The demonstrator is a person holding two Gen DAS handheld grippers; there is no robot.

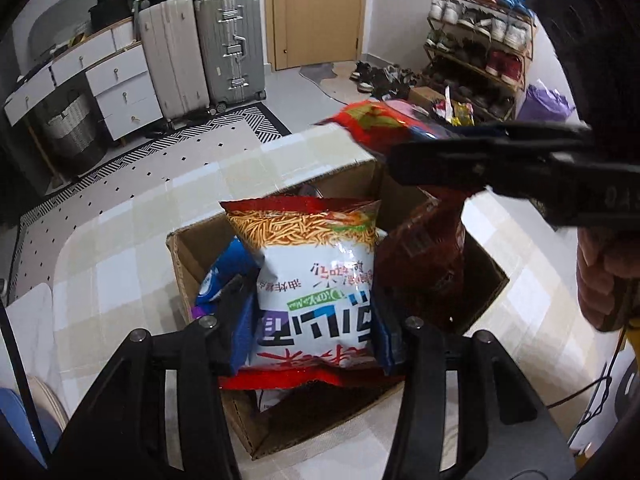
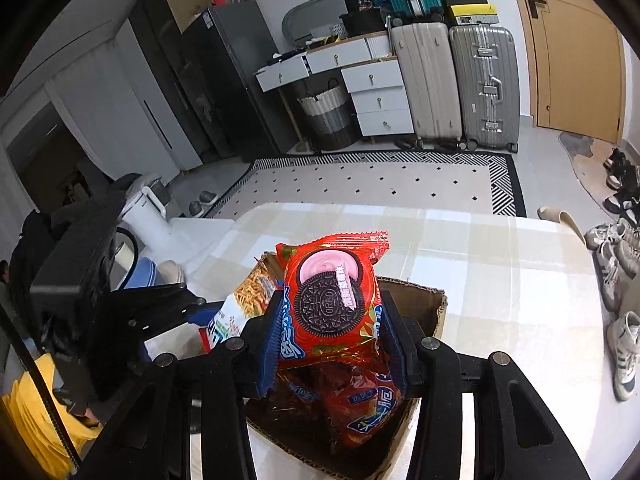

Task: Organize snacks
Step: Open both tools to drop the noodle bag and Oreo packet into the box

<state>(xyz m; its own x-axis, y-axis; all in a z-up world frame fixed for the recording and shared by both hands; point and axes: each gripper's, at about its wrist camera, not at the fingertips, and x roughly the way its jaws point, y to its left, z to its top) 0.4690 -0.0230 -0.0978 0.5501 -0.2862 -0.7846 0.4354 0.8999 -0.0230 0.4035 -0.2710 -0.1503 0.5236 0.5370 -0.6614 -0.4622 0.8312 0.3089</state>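
Holding two snack bags over the cardboard box [image 1: 180,256] at once: the noodle-stick snack bag [image 1: 316,280] is clamped between the left gripper [image 1: 316,316] pads at its lower half, upright inside the box, with a blue packet [image 1: 224,272] just beside it against the left wall. The Oreo pack [image 2: 332,300] is pinched across its width by the right gripper [image 2: 332,344], jaws closed to pack width, hanging above the box's right side with a dark red foil bag [image 2: 360,400] below it. Both bags look light, air-puffed and slick; contents are probably brittle, so squeeze gently and grip near the sealed edges or mid-body, not hard on the middle. The film crinkles and may slip if tilted. The box sits on the checked tablecloth [image 2: 500,280] near the table's front edge. Suitcases [image 1: 200,48] and a shoe rack [image 1: 480,40] stand well apart across the room.
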